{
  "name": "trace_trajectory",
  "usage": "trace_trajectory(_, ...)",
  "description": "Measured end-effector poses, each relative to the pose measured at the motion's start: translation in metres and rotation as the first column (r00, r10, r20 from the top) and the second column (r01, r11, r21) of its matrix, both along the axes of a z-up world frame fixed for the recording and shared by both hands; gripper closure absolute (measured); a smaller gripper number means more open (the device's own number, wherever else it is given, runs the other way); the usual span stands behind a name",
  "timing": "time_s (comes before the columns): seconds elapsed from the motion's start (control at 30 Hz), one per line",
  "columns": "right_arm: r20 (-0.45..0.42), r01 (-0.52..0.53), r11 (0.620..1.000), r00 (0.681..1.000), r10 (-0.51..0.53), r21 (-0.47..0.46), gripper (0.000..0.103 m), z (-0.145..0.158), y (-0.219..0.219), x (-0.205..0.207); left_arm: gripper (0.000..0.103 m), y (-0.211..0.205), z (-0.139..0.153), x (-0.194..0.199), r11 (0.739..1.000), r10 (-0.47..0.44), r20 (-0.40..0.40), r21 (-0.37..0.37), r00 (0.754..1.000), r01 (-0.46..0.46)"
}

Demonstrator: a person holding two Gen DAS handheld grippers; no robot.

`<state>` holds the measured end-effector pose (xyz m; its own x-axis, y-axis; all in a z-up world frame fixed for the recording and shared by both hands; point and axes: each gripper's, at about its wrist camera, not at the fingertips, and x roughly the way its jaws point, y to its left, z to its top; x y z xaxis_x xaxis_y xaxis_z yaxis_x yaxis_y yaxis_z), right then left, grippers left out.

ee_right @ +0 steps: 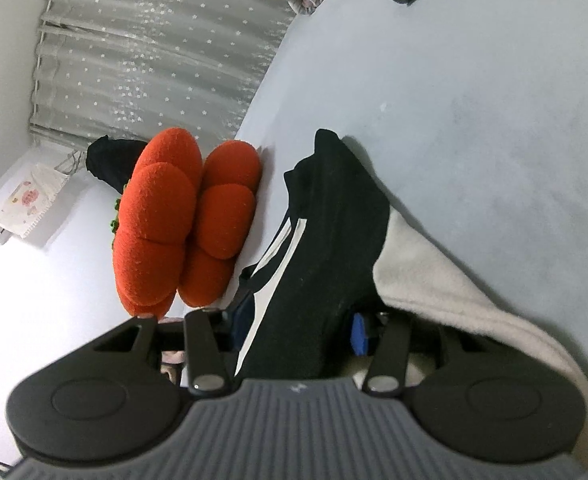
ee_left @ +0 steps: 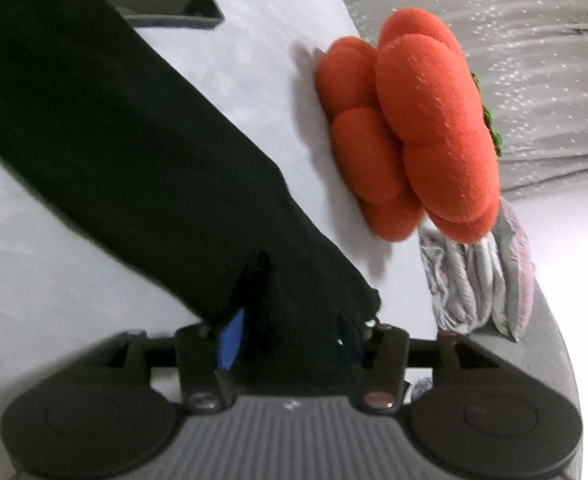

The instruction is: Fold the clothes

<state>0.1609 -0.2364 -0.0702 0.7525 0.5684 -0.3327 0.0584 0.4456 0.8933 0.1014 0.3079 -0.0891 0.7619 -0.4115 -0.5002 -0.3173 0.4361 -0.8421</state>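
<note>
A black garment (ee_left: 106, 128) stretches from the upper left down into my left gripper (ee_left: 294, 336), which is shut on a bunched end of it. A blue pad (ee_left: 230, 342) shows at the cloth's left side. In the right wrist view the same black garment (ee_right: 334, 220), with a white stripe (ee_right: 278, 256) along one edge, runs up from my right gripper (ee_right: 302, 324), which is shut on it between blue pads (ee_right: 360, 332). The cloth hangs over a pale bed surface (ee_right: 474, 100).
Two orange plush cushions (ee_left: 414, 128) (ee_right: 182, 220) stand beside the garment. A folded grey-white cloth bundle (ee_left: 478, 280) lies by them. A cream fleece blanket (ee_right: 434, 280) sits under the right gripper. A star-patterned grey curtain (ee_right: 154, 52) hangs behind, and a white box (ee_right: 18, 204) stands at the far left.
</note>
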Motion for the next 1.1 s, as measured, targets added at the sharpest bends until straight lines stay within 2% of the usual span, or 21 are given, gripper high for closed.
trace_trajectory(0.1,0.005,-0.001,1.000,1.000,0.001,-0.002,0.051,-0.001,0.003,0.001,0.052,-0.001,0.002,0.002,1.000,0.021,0.005,0.014,1.000,-0.021)
trace_trajectory(0.17,0.010,-0.002,1.000,1.000,0.002,0.002,0.051,-0.001,0.005,0.002,0.056,-0.005,0.004,0.005,0.998,0.023,-0.002,0.055,1.000,-0.023)
trace_trajectory(0.23,0.017,-0.006,1.000,1.000,0.006,0.002,0.051,-0.002,0.008,0.004,0.083,-0.010,0.005,0.007,0.994,0.022,-0.012,0.104,1.000,-0.020)
trace_trajectory(0.33,0.030,-0.017,1.000,0.999,0.018,-0.015,0.053,-0.002,0.014,0.007,0.098,-0.019,0.012,0.012,0.982,0.013,0.002,0.188,1.000,-0.013)
trace_trajectory(0.4,0.038,-0.017,0.999,0.999,0.018,-0.037,0.058,-0.002,0.016,0.009,0.098,-0.026,0.020,0.012,0.971,0.015,0.034,0.240,0.999,-0.023)
trace_trajectory(0.47,0.045,-0.006,0.998,0.999,0.009,-0.054,0.072,-0.002,0.017,0.010,0.099,-0.030,0.028,0.011,0.964,0.017,0.087,0.262,0.996,-0.039)
trace_trajectory(0.5,0.052,0.004,0.998,0.999,-0.001,-0.055,0.083,-0.002,0.015,0.009,0.099,-0.032,0.033,0.011,0.963,0.017,0.119,0.265,0.993,-0.049)
trace_trajectory(0.53,0.067,0.017,0.998,0.998,-0.013,-0.057,0.088,0.001,0.012,0.008,0.099,-0.035,0.036,0.012,0.963,0.015,0.149,0.264,0.989,-0.055)
trace_trajectory(0.7,0.153,0.091,0.994,0.985,-0.081,-0.059,0.092,0.015,-0.004,0.001,0.099,-0.045,0.047,0.019,0.973,-0.004,0.288,0.223,0.958,-0.063)
trace_trajectory(0.77,0.178,0.127,0.990,0.977,-0.115,-0.055,0.092,0.018,-0.012,-0.002,0.098,-0.051,0.046,0.025,0.972,-0.013,0.310,0.227,0.951,-0.061)
trace_trajectory(0.8,0.185,0.146,0.988,0.974,-0.133,-0.058,0.092,0.019,-0.016,-0.004,0.098,-0.055,0.044,0.030,0.965,-0.021,0.281,0.256,0.960,-0.053)
trace_trajectory(0.87,0.183,0.177,0.980,0.970,-0.158,-0.093,0.092,0.016,-0.023,-0.008,0.098,-0.064,0.038,0.042,0.937,-0.038,0.163,0.349,0.986,-0.021)
trace_trajectory(0.93,0.154,0.191,0.972,0.973,-0.170,-0.136,0.092,0.009,-0.029,-0.010,0.098,-0.074,0.027,0.055,0.882,-0.059,-0.035,0.467,0.998,0.068)
trace_trajectory(0.97,0.119,0.180,0.969,0.980,-0.161,-0.171,0.092,0.006,-0.030,-0.009,0.098,-0.078,0.022,0.057,0.862,-0.067,-0.086,0.497,0.994,0.101)
trace_trajectory(1.03,0.043,0.134,0.965,0.991,-0.128,-0.223,0.096,-0.001,-0.033,-0.005,0.098,-0.081,0.021,0.057,0.843,-0.085,-0.103,0.523,0.991,0.126)
trace_trajectory(1.1,-0.019,0.069,0.968,0.997,-0.076,-0.241,0.095,-0.001,-0.034,-0.001,0.098,-0.080,0.027,0.057,0.842,-0.108,-0.093,0.521,0.990,0.141)
